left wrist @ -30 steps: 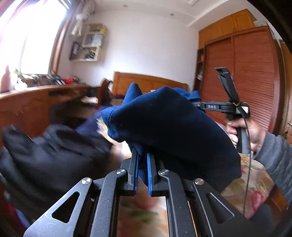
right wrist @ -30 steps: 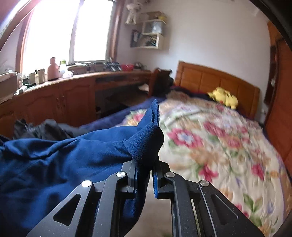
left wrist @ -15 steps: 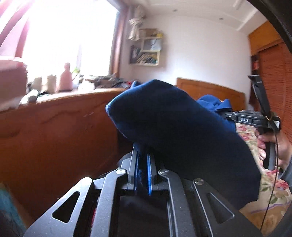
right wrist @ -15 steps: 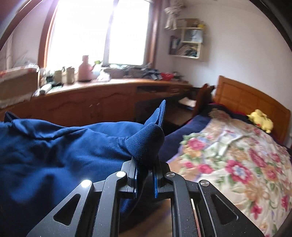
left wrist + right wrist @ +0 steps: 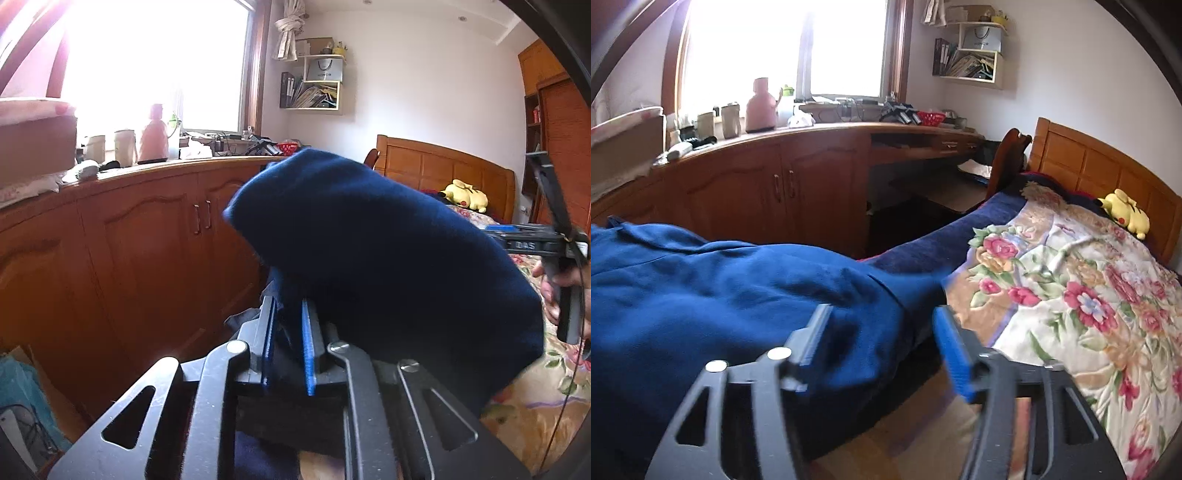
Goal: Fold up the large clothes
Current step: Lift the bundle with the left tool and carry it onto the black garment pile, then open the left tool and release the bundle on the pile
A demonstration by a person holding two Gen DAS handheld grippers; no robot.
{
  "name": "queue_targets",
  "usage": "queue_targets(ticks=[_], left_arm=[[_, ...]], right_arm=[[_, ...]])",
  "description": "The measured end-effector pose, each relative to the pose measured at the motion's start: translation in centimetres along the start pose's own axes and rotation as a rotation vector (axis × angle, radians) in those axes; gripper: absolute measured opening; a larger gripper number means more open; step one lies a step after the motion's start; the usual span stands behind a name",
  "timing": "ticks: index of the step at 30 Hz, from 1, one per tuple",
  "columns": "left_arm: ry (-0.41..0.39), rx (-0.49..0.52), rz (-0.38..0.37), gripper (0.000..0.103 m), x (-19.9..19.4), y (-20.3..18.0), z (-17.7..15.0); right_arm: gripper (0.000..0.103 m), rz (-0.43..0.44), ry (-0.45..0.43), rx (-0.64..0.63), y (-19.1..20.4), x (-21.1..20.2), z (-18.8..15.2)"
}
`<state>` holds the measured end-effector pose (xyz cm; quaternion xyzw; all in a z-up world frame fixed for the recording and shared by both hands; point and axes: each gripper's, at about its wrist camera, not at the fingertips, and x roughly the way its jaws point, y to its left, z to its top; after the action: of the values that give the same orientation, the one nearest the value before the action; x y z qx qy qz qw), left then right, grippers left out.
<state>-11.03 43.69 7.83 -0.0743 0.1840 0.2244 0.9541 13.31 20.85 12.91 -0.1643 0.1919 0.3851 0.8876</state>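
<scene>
A large navy blue garment (image 5: 388, 258) bulges over my left gripper (image 5: 290, 317), whose jaws stand slightly apart with the cloth still between them. In the right wrist view the same garment (image 5: 731, 295) hangs to the left, off the bed's edge. My right gripper (image 5: 882, 332) is wide open, and the cloth lies loose between and in front of its fingers. The right gripper and the hand holding it also show in the left wrist view (image 5: 543, 243) at the right edge.
A bed with a floral quilt (image 5: 1071, 288) fills the right, with a yellow plush toy (image 5: 1124, 214) at the wooden headboard. Wooden cabinets (image 5: 147, 236) and a cluttered counter run under the window on the left. A wall shelf (image 5: 975, 48) hangs above.
My right gripper has opened and let go of the garment's edge. My left gripper's jaws have parted slightly. Both views have swung left towards the cabinets and window.
</scene>
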Motion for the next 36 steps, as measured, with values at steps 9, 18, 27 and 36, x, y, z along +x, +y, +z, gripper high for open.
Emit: queue_targets(ticks=[9,18,27,36], left_arm=[[-0.067,0.043,-0.070,0.081,-6.0,-4.5,0.1],[-0.043,0.120,-0.225,0.090,-7.9,-13.8,-0.6],[-0.016,0.218,-0.416,0.091,-7.5,-27.1,-1.5],[0.005,0.235,-0.514,0.091,-6.4,-36.8,-2.6]], right_arm=[[0.066,0.008,-0.014,0.023,-2.3,-7.4,-7.0],[0.075,-0.106,-0.057,0.124,-6.3,-17.9,-13.8],[0.079,-0.253,-0.088,0.195,-9.8,-25.6,-18.7],[0.079,-0.376,-0.108,0.292,-12.7,-28.9,-22.2]])
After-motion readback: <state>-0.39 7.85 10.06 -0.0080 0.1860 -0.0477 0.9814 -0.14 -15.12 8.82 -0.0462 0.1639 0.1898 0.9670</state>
